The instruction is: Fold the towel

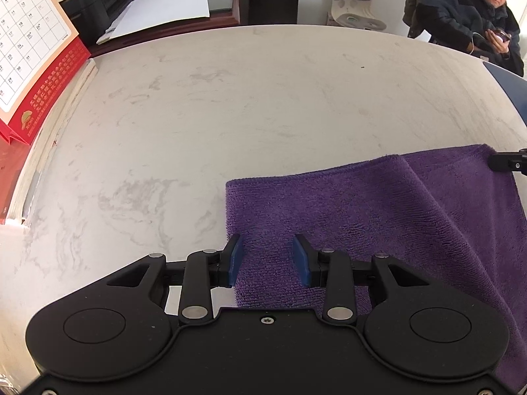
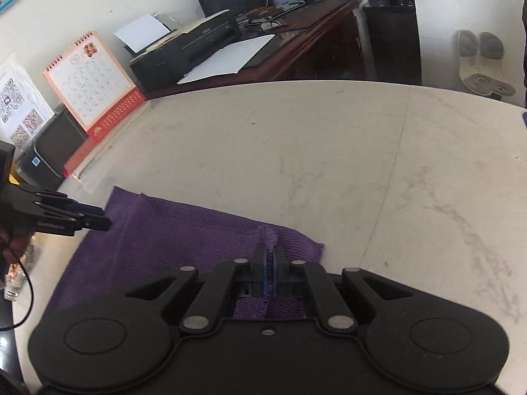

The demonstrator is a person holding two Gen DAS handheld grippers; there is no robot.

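Marble table (image 2: 329, 164) bears purple towel (image 2: 184, 233), its pinched edge hidden between right tongs (image 2: 269, 260).

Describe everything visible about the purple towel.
The purple towel is a plush, ribbed microfibre-looking cloth lying on the pale marbled table, near its front edge. It is partly folded: one layer lies diagonally over another, with a soft crease. The right gripper is shut on a pinched-up bit of its edge, a tuft rising between the blue pads. The left gripper is open over the towel's left edge, pads clear of the cloth.
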